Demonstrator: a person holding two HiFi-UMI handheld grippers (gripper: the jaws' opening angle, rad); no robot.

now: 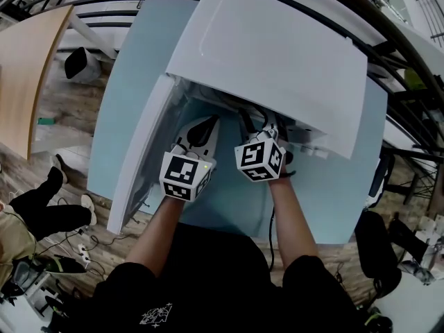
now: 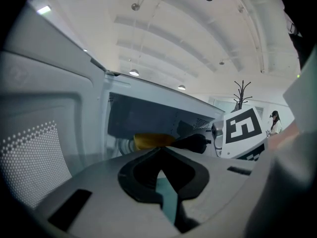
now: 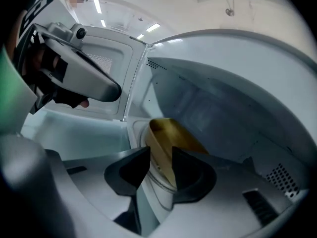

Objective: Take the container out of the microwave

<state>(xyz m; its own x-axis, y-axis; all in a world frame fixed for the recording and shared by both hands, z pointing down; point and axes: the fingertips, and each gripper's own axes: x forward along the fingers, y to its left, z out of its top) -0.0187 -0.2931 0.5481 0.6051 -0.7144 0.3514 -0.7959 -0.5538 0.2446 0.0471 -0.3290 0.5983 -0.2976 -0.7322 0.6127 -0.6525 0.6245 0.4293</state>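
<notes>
The right gripper [image 3: 160, 157] has its jaws spread, nothing clamped, straddling the near rim of the shallow yellow plastic container [image 3: 173, 135], which sits straight ahead inside the white microwave [image 3: 233, 98] (right hand's clearly the nearer one). The left gripper [image 2: 161, 155] hangs back, pinched closed on nothing.

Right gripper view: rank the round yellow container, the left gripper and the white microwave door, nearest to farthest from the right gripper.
1. The round yellow container: its rim stands between the open jaws of the right gripper.
2. The left gripper: upper left, alongside.
3. The white microwave door: behind the left gripper.
</notes>
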